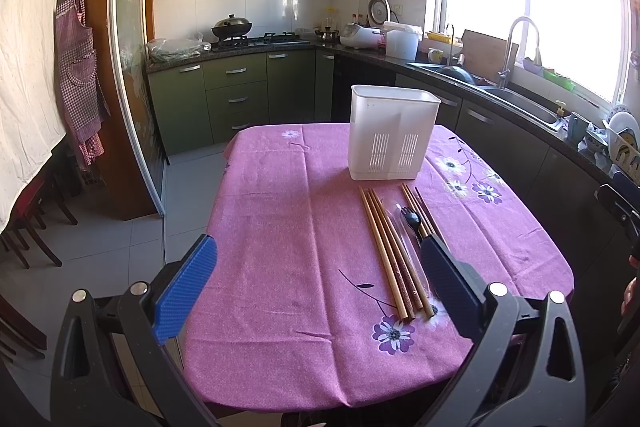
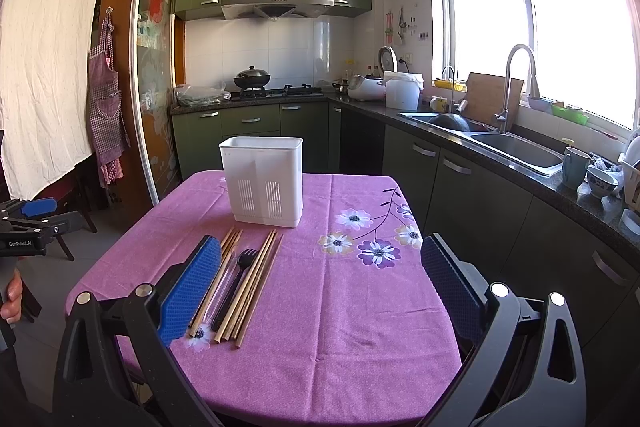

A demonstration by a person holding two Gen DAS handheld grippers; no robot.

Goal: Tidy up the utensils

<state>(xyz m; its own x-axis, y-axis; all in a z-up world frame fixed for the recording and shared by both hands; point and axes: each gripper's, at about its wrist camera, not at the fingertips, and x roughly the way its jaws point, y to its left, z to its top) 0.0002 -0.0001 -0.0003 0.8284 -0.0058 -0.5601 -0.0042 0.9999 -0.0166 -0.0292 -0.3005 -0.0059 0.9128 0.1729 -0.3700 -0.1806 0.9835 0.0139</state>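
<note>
A white slotted utensil holder stands upright on the purple flowered tablecloth. In front of it lie several wooden chopsticks side by side, with a black plastic fork among them. My left gripper is open and empty above the table's near edge, its right finger beside the utensils. My right gripper is open and empty, its left finger over the chopsticks' near ends. The left gripper also shows at the left edge of the right wrist view.
Dark green kitchen cabinets and a counter run behind and along the right, with a sink, tap, rice cooker and wok. A checked apron hangs at left. Chairs stand on the tiled floor at left.
</note>
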